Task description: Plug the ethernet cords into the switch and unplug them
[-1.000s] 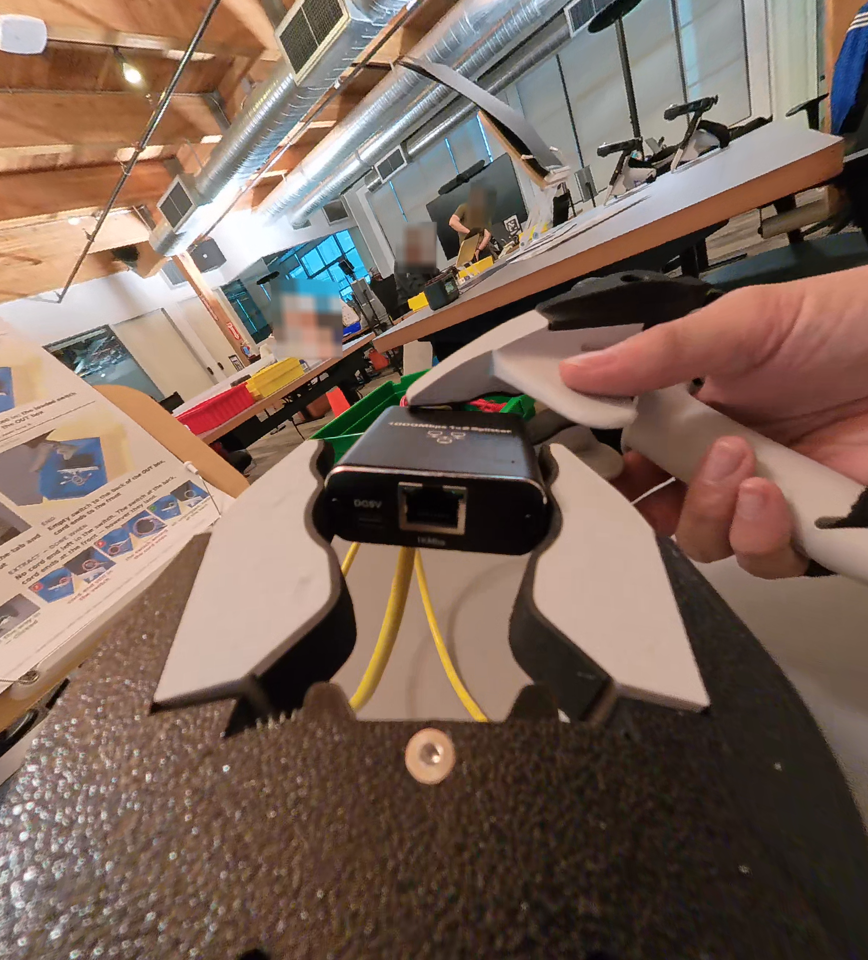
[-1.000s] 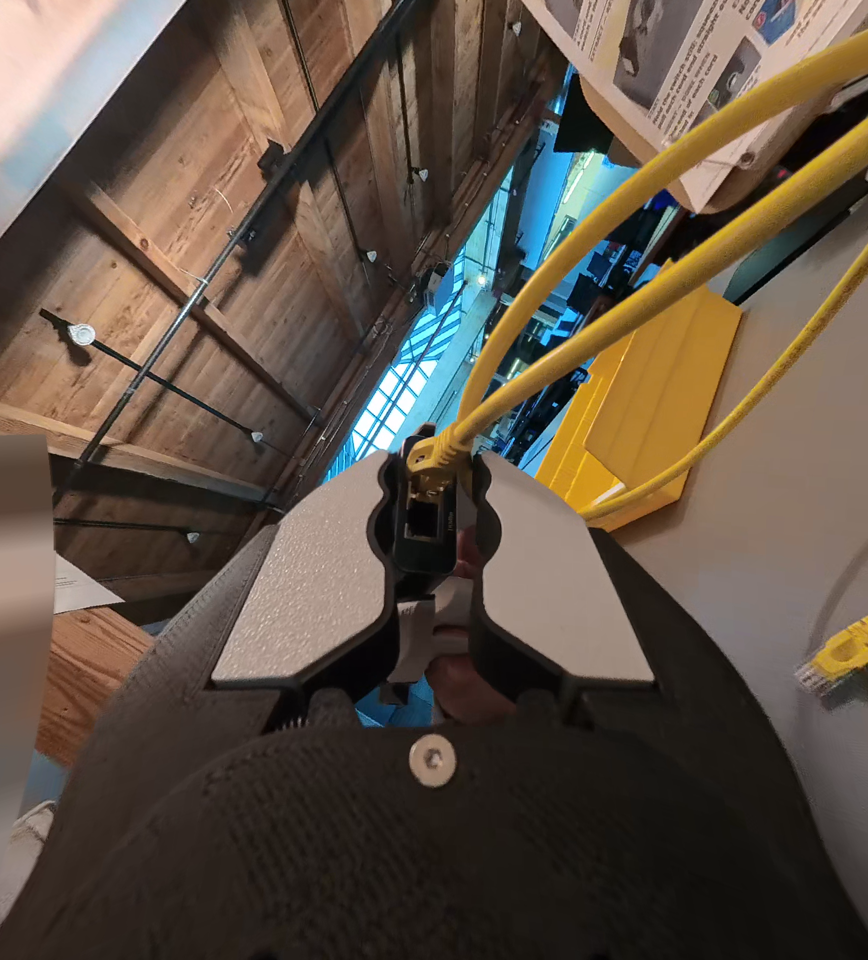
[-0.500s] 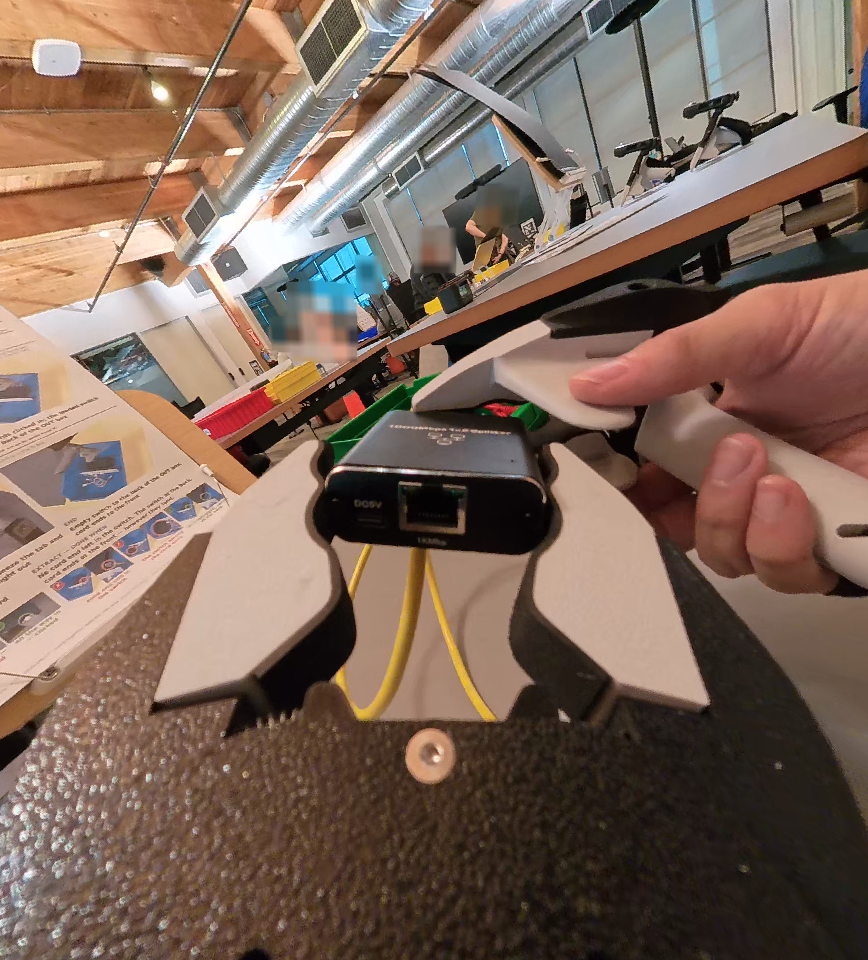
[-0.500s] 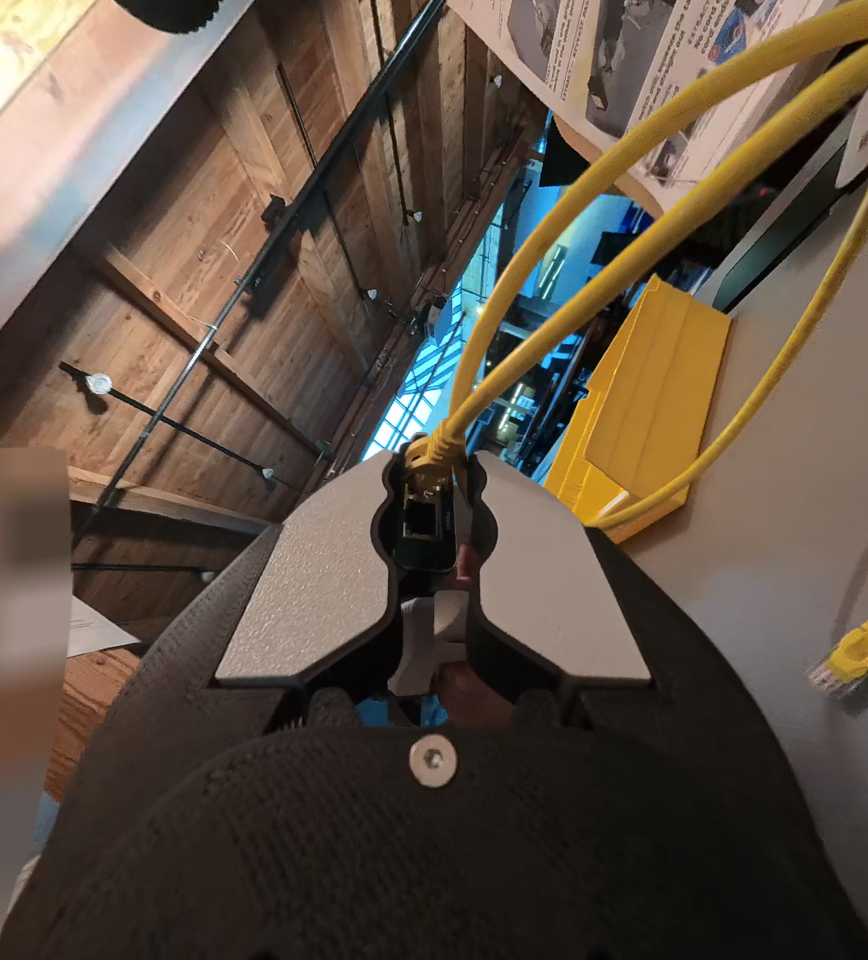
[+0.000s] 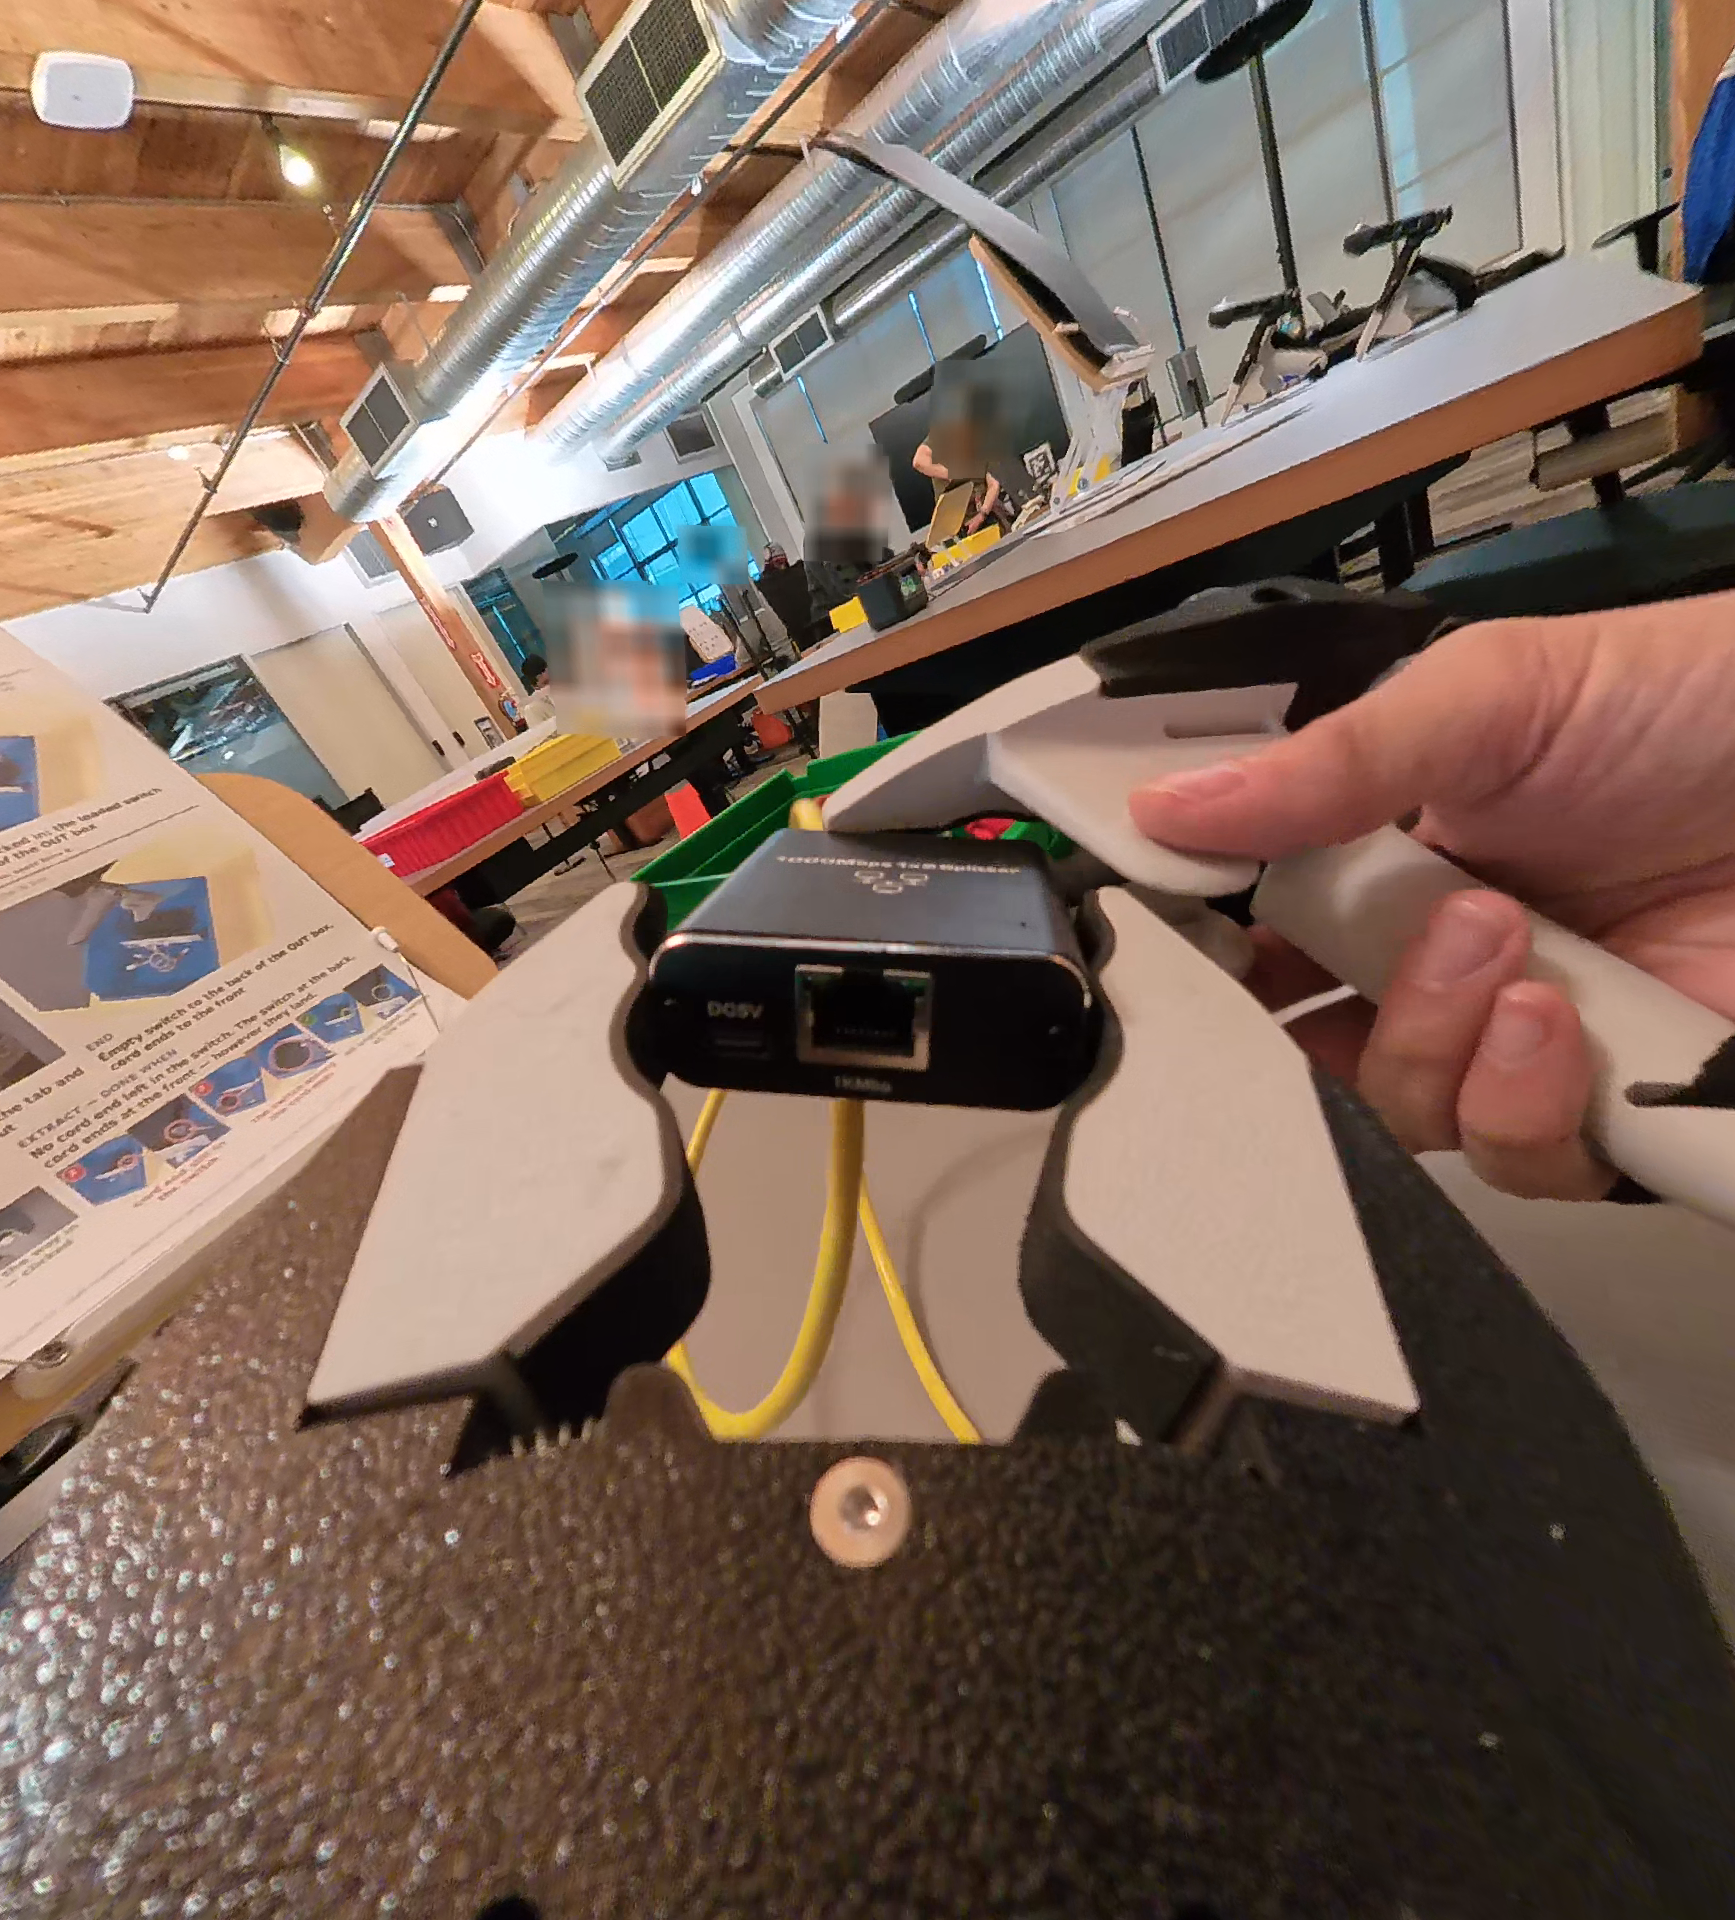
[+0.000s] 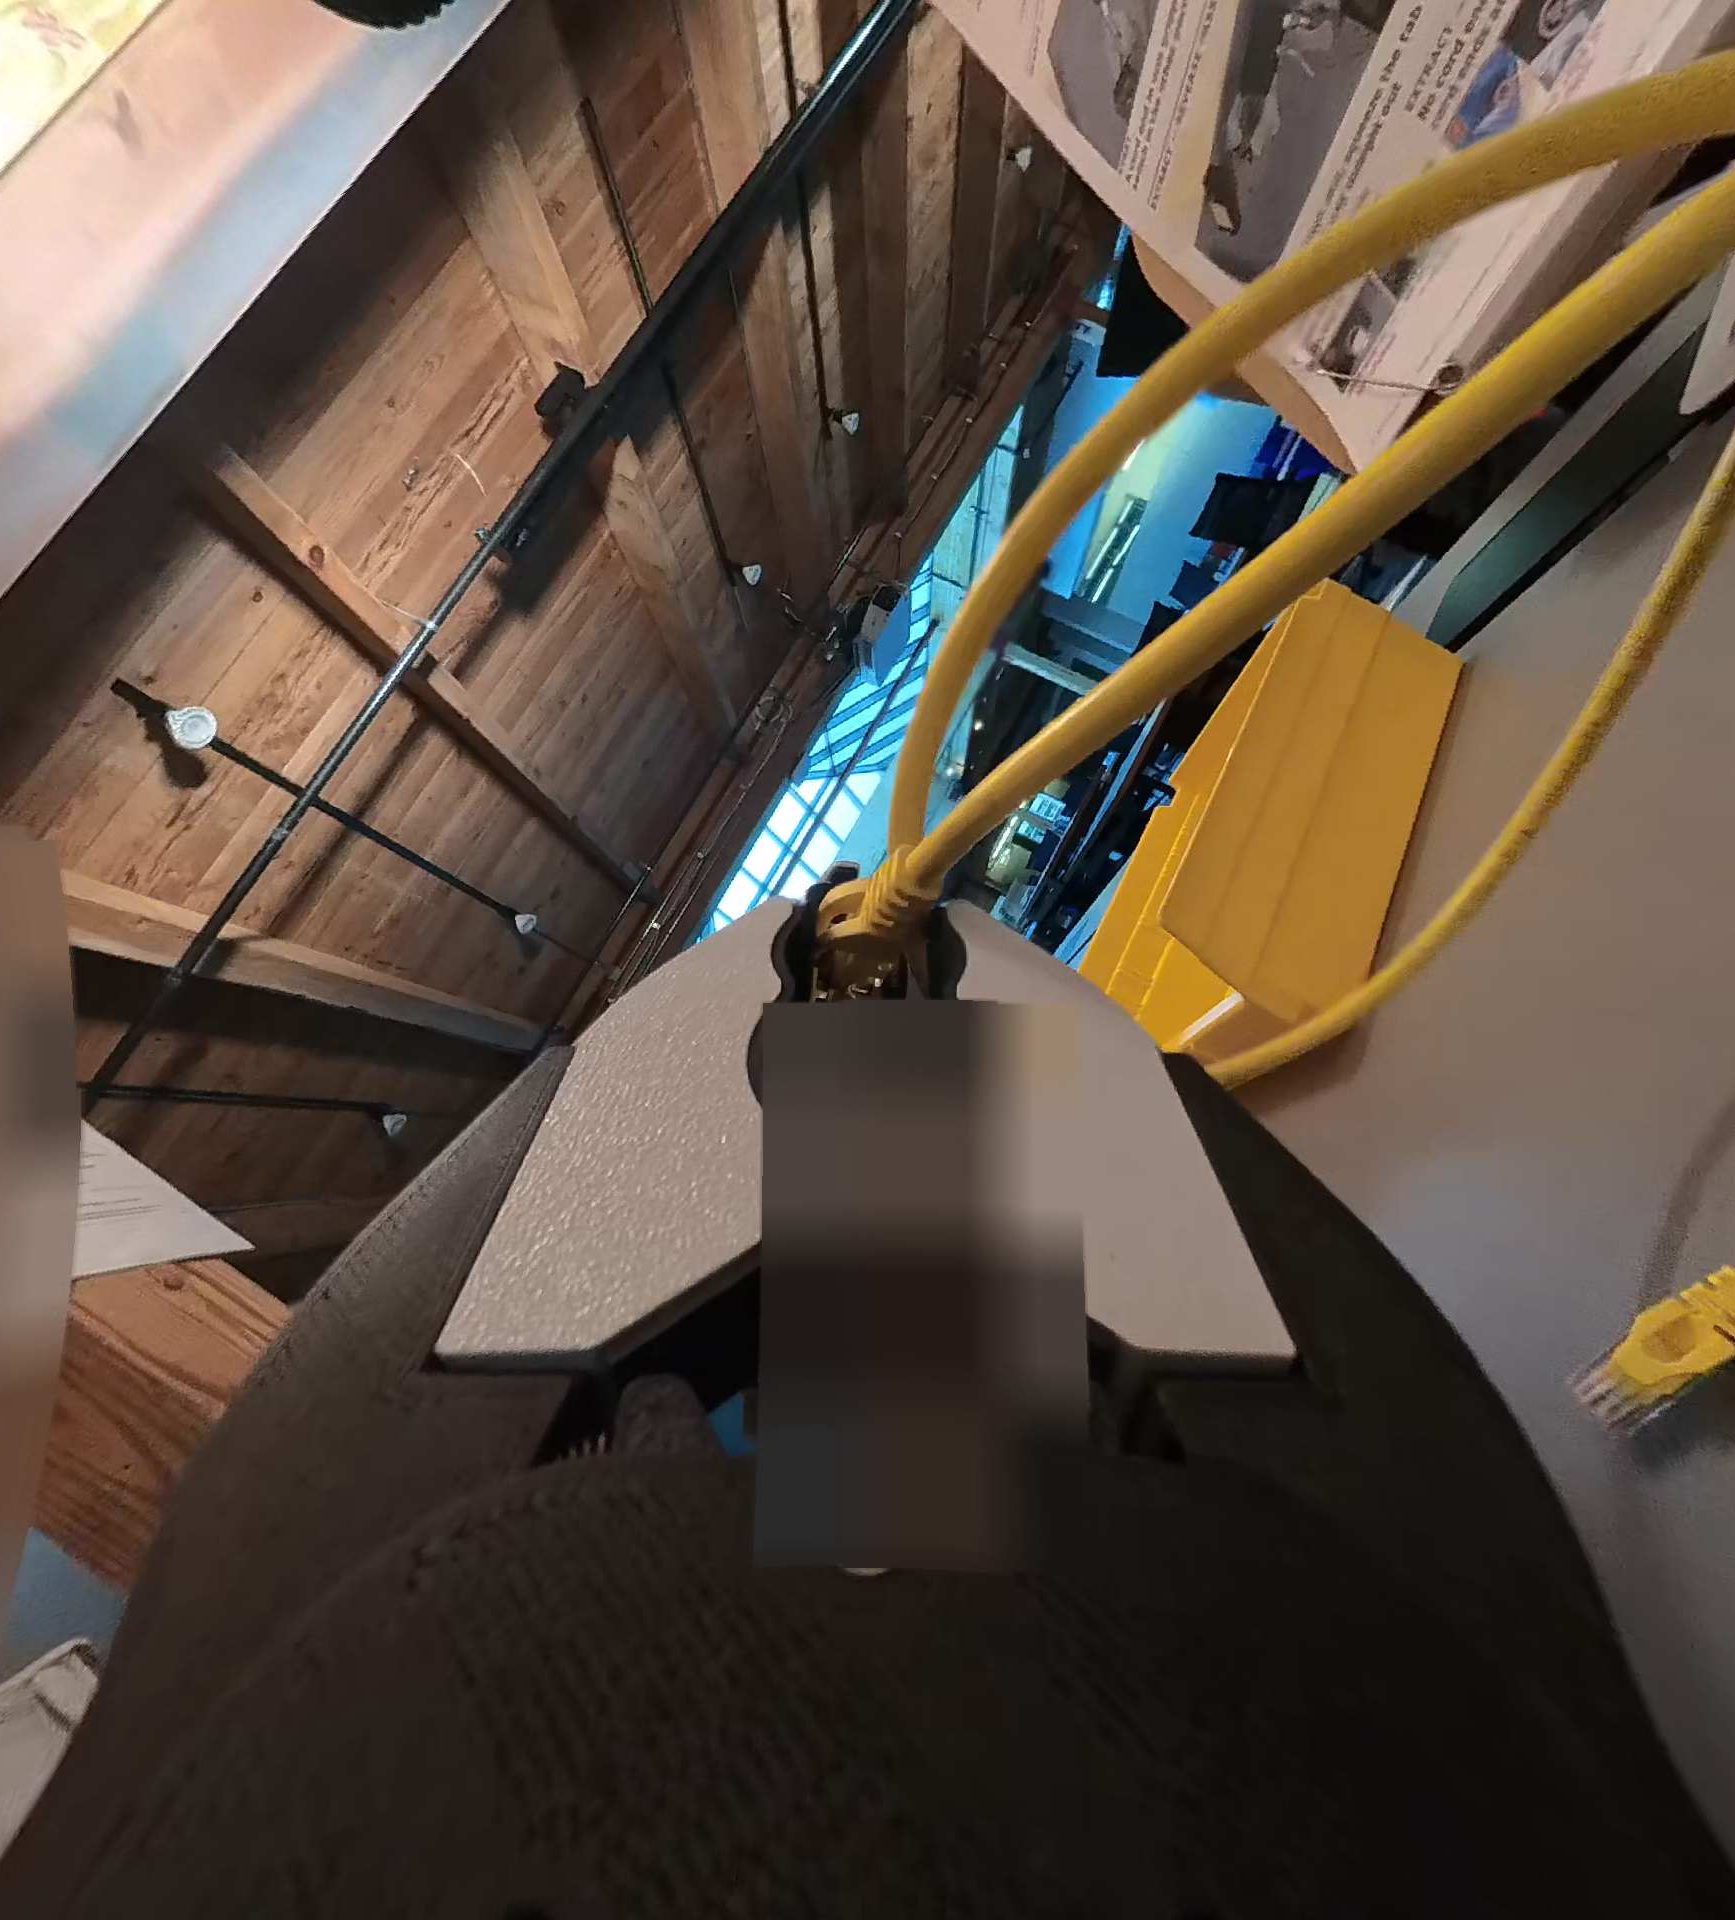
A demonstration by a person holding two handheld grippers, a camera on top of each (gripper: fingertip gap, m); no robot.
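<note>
Left gripper (image 5: 868,1023) stayed clamped on the small black metal switch box (image 5: 868,997), empty port facing the camera, unchanged from 1 s earlier. Right gripper (image 6: 868,961) remained pinched on the yellow ethernet plug (image 6: 868,914) at its tips; its cords swung further right. A loose yellow connector (image 6: 1673,1340) lay right of the jaws on the grey table (image 6: 1528,1039).

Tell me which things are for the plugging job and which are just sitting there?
For the job:
- black switch
- left gripper clamping it
- right gripper closed on a plugged yellow cord
- loose yellow plug on the table

Just there:
- yellow bin
- green bin
- instruction sheet
</note>
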